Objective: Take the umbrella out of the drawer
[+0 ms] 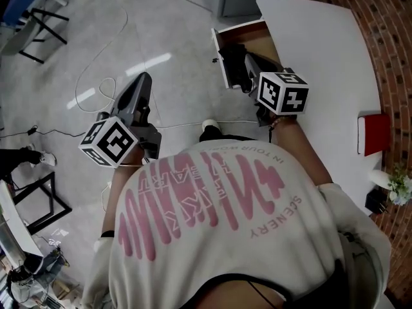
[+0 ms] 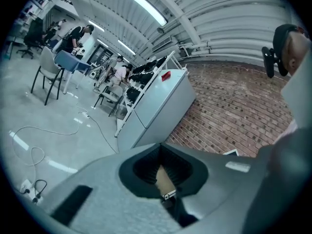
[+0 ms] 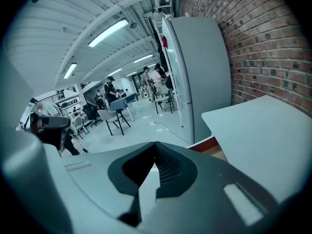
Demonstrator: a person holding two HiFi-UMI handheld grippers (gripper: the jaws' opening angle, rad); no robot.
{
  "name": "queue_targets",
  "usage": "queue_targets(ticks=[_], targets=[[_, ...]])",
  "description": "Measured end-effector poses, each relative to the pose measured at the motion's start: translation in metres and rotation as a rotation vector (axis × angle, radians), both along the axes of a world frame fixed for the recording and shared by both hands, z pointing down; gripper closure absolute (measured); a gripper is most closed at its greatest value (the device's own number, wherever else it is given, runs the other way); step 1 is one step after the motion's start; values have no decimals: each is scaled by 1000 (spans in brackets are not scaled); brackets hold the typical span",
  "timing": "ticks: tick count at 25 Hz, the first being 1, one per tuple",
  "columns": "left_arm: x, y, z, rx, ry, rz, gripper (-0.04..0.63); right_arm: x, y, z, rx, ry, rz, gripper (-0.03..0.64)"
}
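Hovering over the open drawer (image 1: 222,56), the right gripper (image 1: 250,58) has its jaws pressed together on nothing, just beside the dark umbrella (image 1: 233,66). The umbrella lies inside the drawer, at the white table's (image 1: 322,44) edge; whether they touch is unclear. Left gripper (image 1: 145,79) is held well apart over the floor (image 1: 96,37), jaws also pressed together, empty.

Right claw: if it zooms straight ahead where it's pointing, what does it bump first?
Probably nothing close. The right claw points level, over the open drawer, toward bare floor beside the gray cabinet. Depth is hard to judge, so the cabinet might come first.
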State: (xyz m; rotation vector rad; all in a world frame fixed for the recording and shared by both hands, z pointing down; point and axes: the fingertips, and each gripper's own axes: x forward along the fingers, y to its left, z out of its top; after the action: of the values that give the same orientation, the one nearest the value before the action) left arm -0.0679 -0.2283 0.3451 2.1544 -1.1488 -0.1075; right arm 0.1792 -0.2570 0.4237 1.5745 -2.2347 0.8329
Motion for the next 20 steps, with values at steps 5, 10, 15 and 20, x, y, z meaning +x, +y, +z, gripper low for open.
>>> queue_targets(ticks=[5, 10, 15, 20], targets=[[-9, -22, 5, 4, -17, -72, 591, 8, -32, 18, -24, 9, -16, 603], [-18, -32, 7, -9, -37, -128, 591, 19, -59, 44, -76, 15, -7, 603], [-42, -30, 17, -54, -66, -191, 591, 24, -75, 85, -154, 39, 12, 603], [-62, -36, 26, -90, -86, -238, 591, 27, -88, 122, -238, 63, 38, 603]])
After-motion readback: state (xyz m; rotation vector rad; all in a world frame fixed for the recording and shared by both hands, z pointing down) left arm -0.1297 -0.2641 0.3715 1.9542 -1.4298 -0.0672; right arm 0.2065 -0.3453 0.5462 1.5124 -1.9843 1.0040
